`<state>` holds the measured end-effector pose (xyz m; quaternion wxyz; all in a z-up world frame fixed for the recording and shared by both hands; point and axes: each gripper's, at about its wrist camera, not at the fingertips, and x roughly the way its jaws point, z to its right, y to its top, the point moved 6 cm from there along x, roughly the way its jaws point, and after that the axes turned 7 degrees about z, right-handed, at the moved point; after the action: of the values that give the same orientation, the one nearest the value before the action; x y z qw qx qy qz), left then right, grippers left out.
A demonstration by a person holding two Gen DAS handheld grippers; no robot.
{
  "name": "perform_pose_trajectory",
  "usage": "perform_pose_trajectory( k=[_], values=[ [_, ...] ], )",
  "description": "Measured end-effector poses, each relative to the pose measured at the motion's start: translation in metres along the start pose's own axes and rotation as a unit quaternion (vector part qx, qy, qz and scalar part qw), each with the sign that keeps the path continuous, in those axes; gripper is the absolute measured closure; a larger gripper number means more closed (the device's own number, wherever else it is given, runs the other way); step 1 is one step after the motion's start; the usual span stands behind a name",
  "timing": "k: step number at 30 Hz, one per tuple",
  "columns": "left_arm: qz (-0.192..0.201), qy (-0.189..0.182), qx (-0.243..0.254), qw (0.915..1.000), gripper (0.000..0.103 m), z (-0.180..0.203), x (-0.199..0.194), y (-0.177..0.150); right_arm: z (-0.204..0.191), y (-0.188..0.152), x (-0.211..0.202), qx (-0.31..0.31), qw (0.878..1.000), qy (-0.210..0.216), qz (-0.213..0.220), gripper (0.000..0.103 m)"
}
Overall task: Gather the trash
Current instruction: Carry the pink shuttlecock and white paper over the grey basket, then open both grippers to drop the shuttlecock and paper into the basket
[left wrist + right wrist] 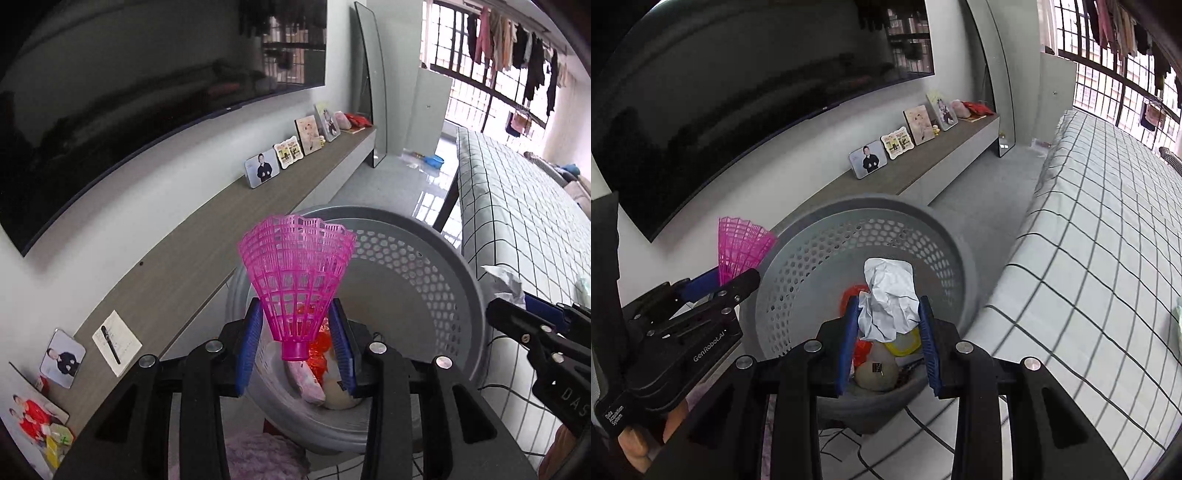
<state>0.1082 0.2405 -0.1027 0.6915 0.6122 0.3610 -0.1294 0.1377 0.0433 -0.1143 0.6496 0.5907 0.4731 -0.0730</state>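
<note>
**Both grippers loaded above the grey basket**

I have the left gripper (295, 325) closed on a pink plastic shuttlecock (295, 280). Its blue pads (251, 343) press on the lower part of the mesh skirt, the cap points down toward me and the wide skirt flares upward. The jaws stand narrow, only as far apart as the shuttlecock allows. From the right wrist view I see the same shuttlecock (742, 245) sticking up at the left, just outside the basket's rim.

My right gripper (888, 325) is clamped on a crumpled wad of white paper (888, 295), pinched between its two blue pads (849, 332) with the upper part bulging out above the fingertips. The jaws are nearly together here too. In the left wrist view this gripper (517, 306) comes in from the right edge, with the paper (504, 282) at its tip.

Both loads hang over or beside the mouth of the grey perforated basket (820, 266), which stands on the floor between a low wooden shelf (207, 236) and a bed with a checked cover (1089, 240). Inside the basket I see red wrapping (319, 347), a yellow ring (905, 345) and a pale round object (877, 374). Framed photos (868, 158) lean on the shelf beneath a wall-mounted television (129, 103).
</note>
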Motion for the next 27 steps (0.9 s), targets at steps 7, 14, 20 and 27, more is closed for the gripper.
perform_pose_trajectory(
  k=[7, 14, 20, 27],
  values=[
    [-0.015, -0.014, 0.004, 0.9998, 0.065, 0.0, 0.024, -0.009, -0.008, -0.011, 0.025, -0.005, 1.0, -0.005, -0.015, 0.072],
    [-0.037, -0.024, 0.005, 0.999, 0.064, 0.004, 0.04, -0.022, 0.002, -0.017, 0.03, 0.021, 0.999, 0.009, -0.026, 0.072],
    [-0.045, -0.022, -0.001, 0.9987, 0.053, 0.004, 0.044, -0.026, 0.004, -0.021, 0.027, 0.042, 0.999, 0.02, -0.026, 0.068],
    [-0.046, -0.016, -0.001, 0.9988, 0.043, 0.004, 0.044, -0.028, 0.006, -0.022, 0.026, 0.047, 0.998, 0.022, -0.023, 0.054]
  ],
)
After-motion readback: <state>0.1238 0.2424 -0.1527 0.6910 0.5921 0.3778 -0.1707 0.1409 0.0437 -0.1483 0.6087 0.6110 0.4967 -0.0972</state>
